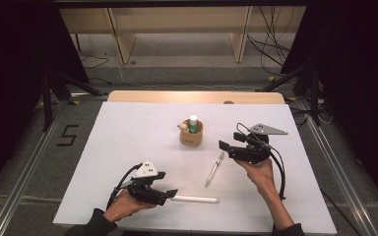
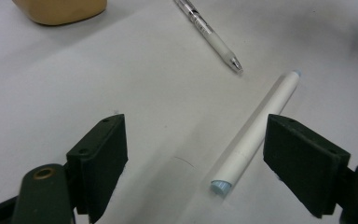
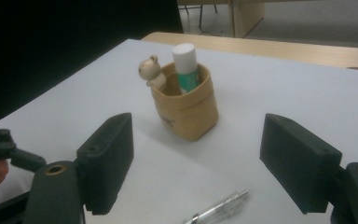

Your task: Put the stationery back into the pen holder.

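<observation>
I count two tongs, two loose sticks on the table, one pouch. My left tongs [image 1: 170, 192] sit near the near edge of the table [image 1: 128, 132], left of centre, jaws apart and clamped on nothing. In the left gripper view the white tube [image 2: 256, 130] lies on the table between those jaws, closer to the right one, not touched as far as I can see; its far tip is pale blue. In the high view its left end is hidden under the left tongs. One clear pen [image 1: 214, 168] lies near the table's middle, well apart from the tube, slanting toward the far right corner; its upper end is cut off in the left gripper view, and in the right gripper view it is clipped at the bottom edge.

My right tongs [image 1: 222, 146] hang over the right half of the table, jaws wide apart, nothing between them, pointing at the tan pouch [image 3: 186, 105]. The pouch stands upright near the table's centre, toward the far edge. Inside it I count two things: one white-capped green stick [image 3: 185, 65] and one small wooden bear figure [image 3: 150, 70] at the rim. Their lower parts are hidden by the pouch wall. There is a small mark on the pouch front, too small to read.

A number 5 is taped on the floor [image 1: 66, 135] left of the table.
</observation>
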### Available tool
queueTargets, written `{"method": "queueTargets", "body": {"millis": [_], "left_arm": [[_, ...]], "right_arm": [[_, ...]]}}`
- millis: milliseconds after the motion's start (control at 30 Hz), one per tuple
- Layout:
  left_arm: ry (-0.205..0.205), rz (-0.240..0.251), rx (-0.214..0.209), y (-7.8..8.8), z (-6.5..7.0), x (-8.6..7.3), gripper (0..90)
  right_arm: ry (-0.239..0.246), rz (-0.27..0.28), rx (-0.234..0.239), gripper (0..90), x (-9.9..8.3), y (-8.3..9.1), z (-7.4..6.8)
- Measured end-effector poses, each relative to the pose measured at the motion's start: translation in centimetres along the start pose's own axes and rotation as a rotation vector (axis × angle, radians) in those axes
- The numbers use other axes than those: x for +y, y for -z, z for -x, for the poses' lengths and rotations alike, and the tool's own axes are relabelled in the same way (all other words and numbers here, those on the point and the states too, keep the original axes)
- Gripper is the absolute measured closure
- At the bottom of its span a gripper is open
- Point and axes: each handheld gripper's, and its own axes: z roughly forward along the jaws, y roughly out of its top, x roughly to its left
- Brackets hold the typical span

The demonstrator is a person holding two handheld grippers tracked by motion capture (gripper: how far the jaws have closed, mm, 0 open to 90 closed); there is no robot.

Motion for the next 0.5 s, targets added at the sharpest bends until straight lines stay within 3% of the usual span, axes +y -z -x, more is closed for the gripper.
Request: {"method": "queueTargets", "body": {"millis": [500], "left_arm": [[-0.034,-0.022,-0.015,-0.1,0.3,0.3,21.4]], "right_arm": [[0.011,-0.007,0.036,26.1,-3.7,2.9,-1.3]]}}
